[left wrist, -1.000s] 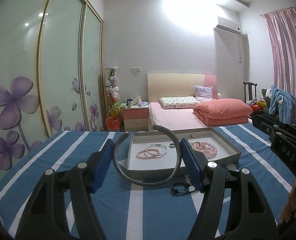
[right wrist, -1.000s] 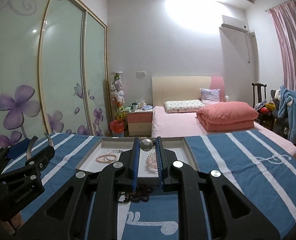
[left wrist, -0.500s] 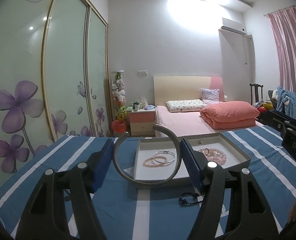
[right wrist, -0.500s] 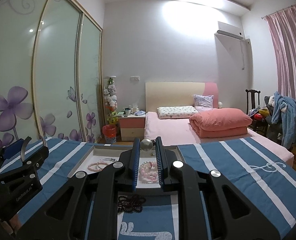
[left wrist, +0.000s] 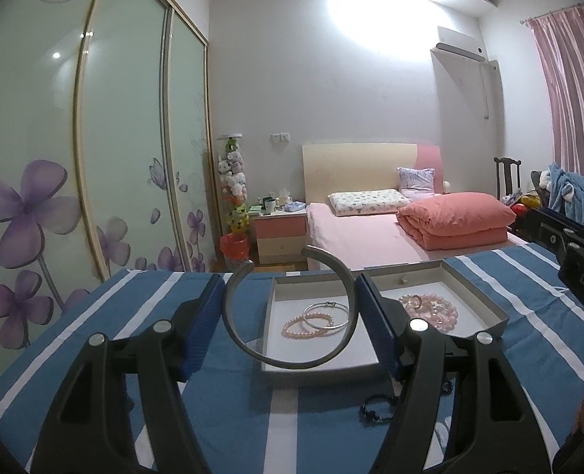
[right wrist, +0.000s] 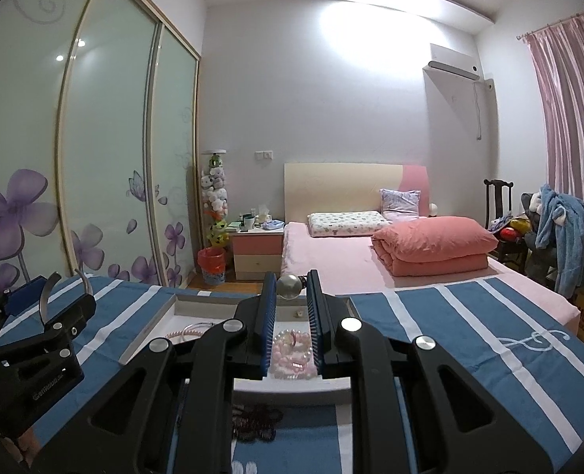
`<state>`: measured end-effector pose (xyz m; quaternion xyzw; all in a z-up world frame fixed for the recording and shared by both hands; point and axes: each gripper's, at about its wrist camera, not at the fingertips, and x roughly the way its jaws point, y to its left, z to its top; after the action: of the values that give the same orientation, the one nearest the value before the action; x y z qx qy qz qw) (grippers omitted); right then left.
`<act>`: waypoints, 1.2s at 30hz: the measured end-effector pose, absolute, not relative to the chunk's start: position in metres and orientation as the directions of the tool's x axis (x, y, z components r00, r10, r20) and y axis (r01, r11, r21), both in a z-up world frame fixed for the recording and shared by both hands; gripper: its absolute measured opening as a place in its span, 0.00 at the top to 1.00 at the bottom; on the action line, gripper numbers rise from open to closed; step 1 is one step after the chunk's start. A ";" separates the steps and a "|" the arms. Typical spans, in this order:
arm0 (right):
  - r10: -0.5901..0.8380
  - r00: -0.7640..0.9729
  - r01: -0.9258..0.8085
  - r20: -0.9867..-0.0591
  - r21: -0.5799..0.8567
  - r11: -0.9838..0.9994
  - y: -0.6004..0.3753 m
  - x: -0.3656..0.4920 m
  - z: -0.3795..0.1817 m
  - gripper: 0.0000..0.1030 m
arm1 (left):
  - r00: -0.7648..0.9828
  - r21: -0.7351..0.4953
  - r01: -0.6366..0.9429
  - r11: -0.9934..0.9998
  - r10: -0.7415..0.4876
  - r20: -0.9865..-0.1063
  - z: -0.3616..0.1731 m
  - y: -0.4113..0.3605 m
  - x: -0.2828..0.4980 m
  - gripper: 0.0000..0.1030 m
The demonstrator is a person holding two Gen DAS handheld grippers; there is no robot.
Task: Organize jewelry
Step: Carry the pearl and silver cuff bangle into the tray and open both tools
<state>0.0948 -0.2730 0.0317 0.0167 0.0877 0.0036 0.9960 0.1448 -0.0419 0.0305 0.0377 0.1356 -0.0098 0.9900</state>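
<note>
My left gripper (left wrist: 290, 308) is shut on a grey open bangle (left wrist: 252, 349), held upright above the near edge of a shallow grey tray (left wrist: 485, 308). In the tray lie a pink pearl bracelet (left wrist: 292, 328), a silver bangle (left wrist: 331, 308) and pink bead bracelets (left wrist: 438, 310). My right gripper (right wrist: 291, 308) is shut on a piece with a silver ball (right wrist: 290, 285) at its tips, over the tray (right wrist: 161, 316) and the pink beads (right wrist: 292, 349). The left gripper (right wrist: 51, 308) shows at the left of the right wrist view.
The tray sits on a blue cloth with white stripes (left wrist: 134, 316). Dark bead bracelets (left wrist: 377, 407) lie on the cloth in front of the tray, also in the right wrist view (right wrist: 252, 420). A bed (left wrist: 371, 233), nightstand (left wrist: 280, 229) and wardrobe (left wrist: 94, 158) stand beyond.
Both grippers have risen and tilted up a little, each keeping its piece. The left gripper has shifted left, so the tray sits further right in its view.
</note>
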 end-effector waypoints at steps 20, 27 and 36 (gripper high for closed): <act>0.140 0.843 -0.038 -0.519 0.202 0.979 -0.291 0.239 -0.032 0.84 | 0.827 0.000 0.105 0.995 -0.087 -0.555 -0.029 -0.050 0.282 0.36; 0.173 0.811 -0.052 -0.560 0.226 0.973 -0.286 0.253 -0.038 0.84 | 0.789 -0.019 0.138 0.990 -0.122 -0.602 -0.044 -0.055 0.309 0.36; 0.179 0.818 -0.035 -0.546 0.264 0.964 -0.299 0.239 -0.030 0.65 | 0.806 -0.029 0.108 0.994 -0.105 -0.583 -0.037 -0.048 0.297 0.35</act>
<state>0.2394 -0.2989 -0.0302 0.1217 0.2959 0.0568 0.9457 0.2972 -0.0483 -0.0365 0.0027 0.3067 -0.0560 0.9501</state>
